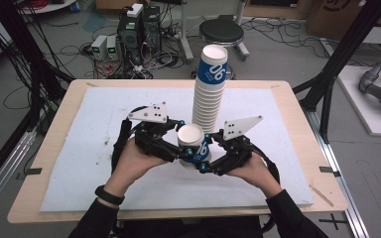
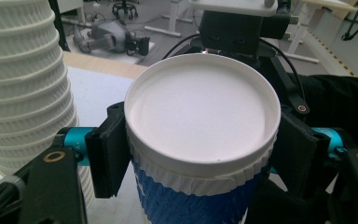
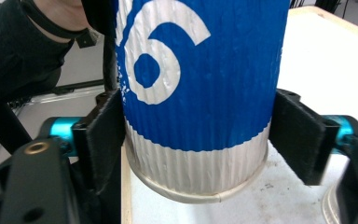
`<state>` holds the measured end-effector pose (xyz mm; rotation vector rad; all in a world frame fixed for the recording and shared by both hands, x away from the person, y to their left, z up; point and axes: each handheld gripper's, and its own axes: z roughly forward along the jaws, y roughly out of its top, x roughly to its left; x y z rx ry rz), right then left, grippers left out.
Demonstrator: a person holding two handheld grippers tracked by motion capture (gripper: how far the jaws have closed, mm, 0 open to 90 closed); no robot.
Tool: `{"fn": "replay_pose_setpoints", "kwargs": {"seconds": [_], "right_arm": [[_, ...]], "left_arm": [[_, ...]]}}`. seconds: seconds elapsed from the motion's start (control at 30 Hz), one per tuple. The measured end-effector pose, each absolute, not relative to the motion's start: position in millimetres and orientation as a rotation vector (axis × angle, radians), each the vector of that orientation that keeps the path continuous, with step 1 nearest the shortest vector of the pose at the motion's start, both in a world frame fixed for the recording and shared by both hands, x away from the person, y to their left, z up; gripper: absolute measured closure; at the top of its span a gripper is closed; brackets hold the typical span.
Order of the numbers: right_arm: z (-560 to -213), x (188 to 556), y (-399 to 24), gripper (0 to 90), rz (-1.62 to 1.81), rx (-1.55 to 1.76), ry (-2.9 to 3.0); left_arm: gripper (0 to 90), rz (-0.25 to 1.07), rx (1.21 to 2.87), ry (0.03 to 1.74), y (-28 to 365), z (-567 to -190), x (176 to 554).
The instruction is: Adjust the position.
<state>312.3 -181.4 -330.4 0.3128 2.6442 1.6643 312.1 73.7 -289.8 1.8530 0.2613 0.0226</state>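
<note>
A blue-and-white ribbed paper cup [image 1: 193, 145] stands upright at the middle of the mat, held between both grippers. My left gripper [image 1: 180, 150] comes in from the left. In the left gripper view it [image 2: 203, 156] is shut just under the rim of the cup [image 2: 200, 116], both pads pressed to the wall. My right gripper [image 1: 207, 159] comes in from the right. In the right gripper view it [image 3: 200, 137] has its pads against the cup [image 3: 200, 88] low down, near the white base band. Whether the base touches the mat I cannot tell.
A tall stack of the same cups [image 1: 209, 94] stands right behind the held cup, and at the left of the left gripper view [image 2: 23, 93]. The white mat [image 1: 99, 163] covers the wooden table [image 1: 54, 148]. A stool [image 1: 222, 32] and computers [image 1: 139, 29] stand on the floor beyond.
</note>
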Motion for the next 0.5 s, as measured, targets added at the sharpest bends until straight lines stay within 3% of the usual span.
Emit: {"fn": "replay_pose_setpoints", "kwargs": {"seconds": [0.5], "right_arm": [[-319.5,312.4,-196.6,14.0,1.807,0.423,2.532]], "left_arm": [[28.6,0.025,1.687,0.297,86.9,-291.8,315.6]]}}
